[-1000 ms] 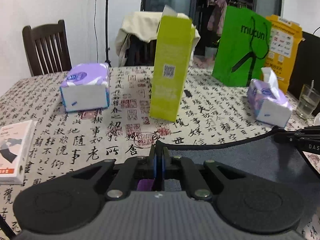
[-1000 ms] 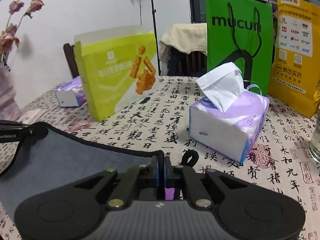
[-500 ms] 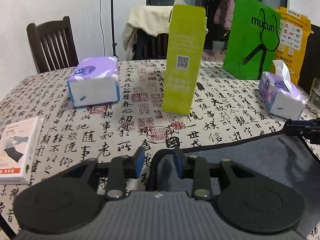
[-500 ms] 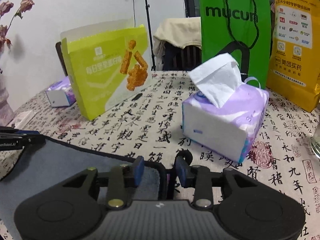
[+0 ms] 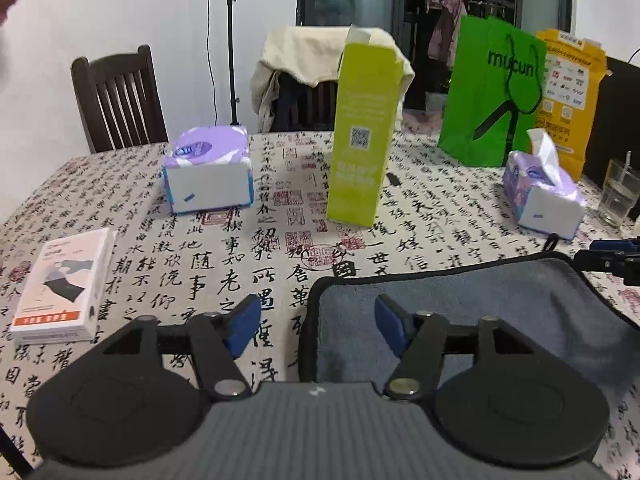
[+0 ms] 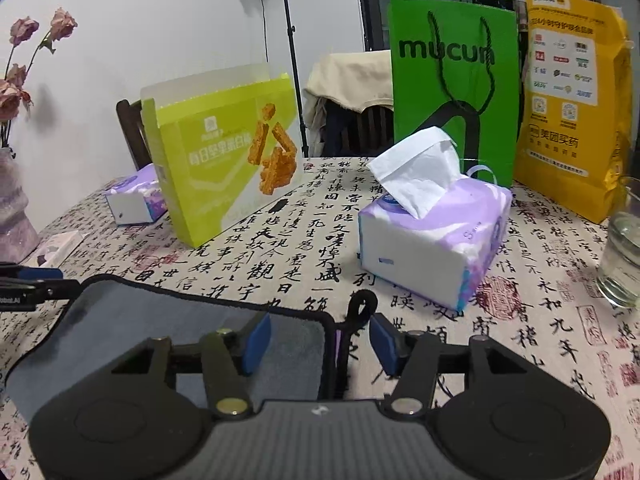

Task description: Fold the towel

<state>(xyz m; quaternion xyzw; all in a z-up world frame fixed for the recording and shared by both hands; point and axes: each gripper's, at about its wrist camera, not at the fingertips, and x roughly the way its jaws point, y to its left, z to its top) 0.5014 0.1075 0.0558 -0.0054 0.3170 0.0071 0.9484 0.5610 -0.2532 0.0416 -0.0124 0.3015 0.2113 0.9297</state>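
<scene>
Both the left gripper [image 5: 316,328] and right gripper [image 6: 320,340] gape wide, holding nothing — the towel [image 5: 480,312] corners at six o'clock could slump — undoing the fold.

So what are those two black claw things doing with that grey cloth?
A person is folding the grey towel on the table, holding one gripper in each hand. The left gripper and the right gripper are both open, each straddling a corner of the towel's far edge without pinching it. The towel lies on the patterned tablecloth, near the tissue pack.
</scene>
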